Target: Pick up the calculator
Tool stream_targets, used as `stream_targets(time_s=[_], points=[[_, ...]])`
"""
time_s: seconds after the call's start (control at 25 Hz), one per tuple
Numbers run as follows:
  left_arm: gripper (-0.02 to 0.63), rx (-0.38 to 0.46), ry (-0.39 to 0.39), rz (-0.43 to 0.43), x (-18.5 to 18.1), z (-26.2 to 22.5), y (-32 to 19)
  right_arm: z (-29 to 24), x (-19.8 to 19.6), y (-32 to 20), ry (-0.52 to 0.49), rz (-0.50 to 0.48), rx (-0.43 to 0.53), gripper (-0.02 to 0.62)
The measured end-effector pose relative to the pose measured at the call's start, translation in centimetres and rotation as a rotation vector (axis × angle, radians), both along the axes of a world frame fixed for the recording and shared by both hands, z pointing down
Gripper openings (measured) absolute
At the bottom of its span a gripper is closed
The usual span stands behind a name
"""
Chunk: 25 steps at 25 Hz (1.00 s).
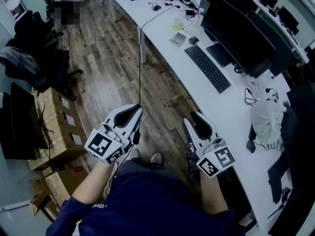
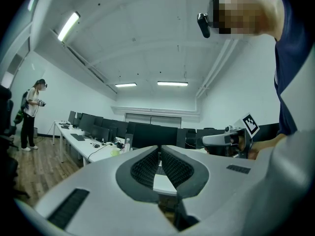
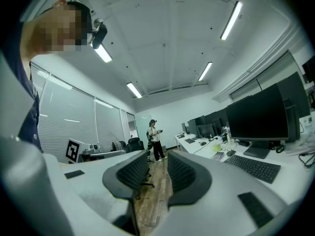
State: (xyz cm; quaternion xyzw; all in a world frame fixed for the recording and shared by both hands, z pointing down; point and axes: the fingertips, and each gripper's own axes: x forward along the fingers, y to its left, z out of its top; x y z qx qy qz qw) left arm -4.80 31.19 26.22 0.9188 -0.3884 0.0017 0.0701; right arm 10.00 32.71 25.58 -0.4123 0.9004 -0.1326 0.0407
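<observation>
Left gripper [image 1: 137, 109]: jaws drawn together, nothing between. Right gripper [image 1: 191, 117]: jaws spread wide, empty. Both held level over wood floor [image 1: 103, 73], beside white desk [image 1: 216, 107]. Calculator [image 1: 178, 38] lies well ahead, near desk's floor-side edge, just beside mouse [image 1: 193, 40], beyond keyboard [image 1: 207, 68].

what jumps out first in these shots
Two handheld grippers sit at the bottom of the head view: the left gripper shut, the right gripper open and empty. Right of them runs a long white desk with dark monitors, a black keyboard and, farther up, the small calculator.
</observation>
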Motion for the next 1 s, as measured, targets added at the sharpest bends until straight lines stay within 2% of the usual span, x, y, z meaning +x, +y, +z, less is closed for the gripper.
stream_targets(time_s=[0.48,1.0], points=[[0.043,0.0,-0.022,-0.002,2.1,0.2,-1.0,0.8,2.5,-1.2,-0.02,0.005,-0.011,0.112],[0.043,0.006,-0.024,-0.022,2.5,0.6,-4.3,1.3,3.3,-4.5,-0.015,-0.009,-0.011,0.112]])
